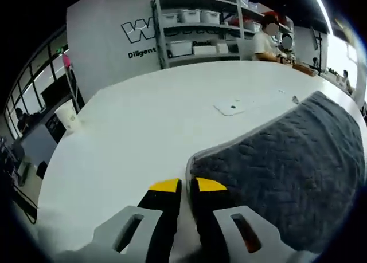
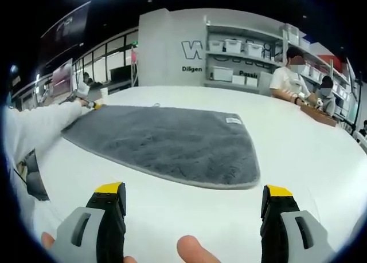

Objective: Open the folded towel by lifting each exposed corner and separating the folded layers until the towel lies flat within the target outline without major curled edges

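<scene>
The grey quilted-pile towel (image 2: 172, 142) lies spread out on the white tabletop (image 2: 298, 142), a pale hem running round its edge and a small white label (image 2: 233, 120) at its far right corner. From the right gripper view it looks flat, near corner rounded, no raised folds that I can make out.

The right tool (image 2: 195, 199) hangs over bare tabletop just short of the towel's near edge, its yellow-tipped black jaws standing wide apart with nothing between them. A thumb tip (image 2: 198, 250) shows at the bottom between the jaws.

Across the towel, at its far left corner, the left tool (image 2: 92, 105) appears small, a white sleeve (image 2: 40, 125) leading to it; whether it touches the cloth is too small to tell there.

The left gripper view settles more: the left tool (image 1: 187, 185) has its yellow tips drawn nearly together, just a thin gap, right at the towel's (image 1: 287, 165) rounded corner. The right-hand jaw overlaps the hem; whether cloth is pinched I cannot tell.

This view also shows a flat white card (image 1: 234, 106) on the tabletop beyond the towel. Behind, grey shelving with white bins (image 1: 198, 31) and a seated person in white (image 2: 289, 79).
</scene>
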`<state>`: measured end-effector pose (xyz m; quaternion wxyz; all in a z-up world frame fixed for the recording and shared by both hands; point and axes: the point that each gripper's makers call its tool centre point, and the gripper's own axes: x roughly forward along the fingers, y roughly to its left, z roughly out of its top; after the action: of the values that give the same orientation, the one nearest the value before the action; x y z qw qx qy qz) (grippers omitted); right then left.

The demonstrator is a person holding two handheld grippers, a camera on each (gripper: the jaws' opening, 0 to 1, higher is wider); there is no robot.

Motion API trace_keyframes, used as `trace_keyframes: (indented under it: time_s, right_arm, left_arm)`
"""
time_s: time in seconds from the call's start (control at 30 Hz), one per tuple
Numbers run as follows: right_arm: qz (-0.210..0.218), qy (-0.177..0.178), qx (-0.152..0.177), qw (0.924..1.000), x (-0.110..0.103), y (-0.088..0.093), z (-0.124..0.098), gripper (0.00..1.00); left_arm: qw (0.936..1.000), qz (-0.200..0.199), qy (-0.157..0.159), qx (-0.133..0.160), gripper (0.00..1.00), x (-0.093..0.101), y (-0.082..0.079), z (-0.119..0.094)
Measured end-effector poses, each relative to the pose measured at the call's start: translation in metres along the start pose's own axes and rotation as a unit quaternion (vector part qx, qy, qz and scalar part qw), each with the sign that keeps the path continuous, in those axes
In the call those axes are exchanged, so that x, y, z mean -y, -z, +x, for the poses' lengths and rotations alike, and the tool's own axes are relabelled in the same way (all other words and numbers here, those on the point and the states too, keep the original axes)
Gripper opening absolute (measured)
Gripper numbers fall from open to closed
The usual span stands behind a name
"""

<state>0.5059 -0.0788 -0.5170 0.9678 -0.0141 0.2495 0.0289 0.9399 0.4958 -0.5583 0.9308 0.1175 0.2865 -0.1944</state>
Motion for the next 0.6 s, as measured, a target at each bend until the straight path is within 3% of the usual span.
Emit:
trace_keyframes:
  time_s: [0.2,0.37,0.43,0.6]
  right_arm:
    - [-0.001,0.000,0.002,1.0000,-0.001,-0.001,-0.001,0.99]
    - [-0.002,-0.001,0.005,1.0000,-0.002,-0.003,-0.003,0.99]
    - [-0.002,-0.002,0.007,1.0000,-0.002,-0.005,-0.005,0.99]
    - [-0.006,-0.002,0.013,0.9999,-0.004,-0.009,-0.009,0.99]
  left_arm:
    - [0.9996,-0.008,-0.019,0.019,0.25,-0.010,-0.007,-0.020]
    - [0.9951,-0.034,-0.007,0.092,0.34,-0.006,-0.030,-0.049]
    - [0.9909,-0.045,0.005,0.127,0.42,0.003,-0.038,-0.066]
    - [0.9863,-0.037,0.035,0.157,0.63,0.038,-0.037,-0.109]
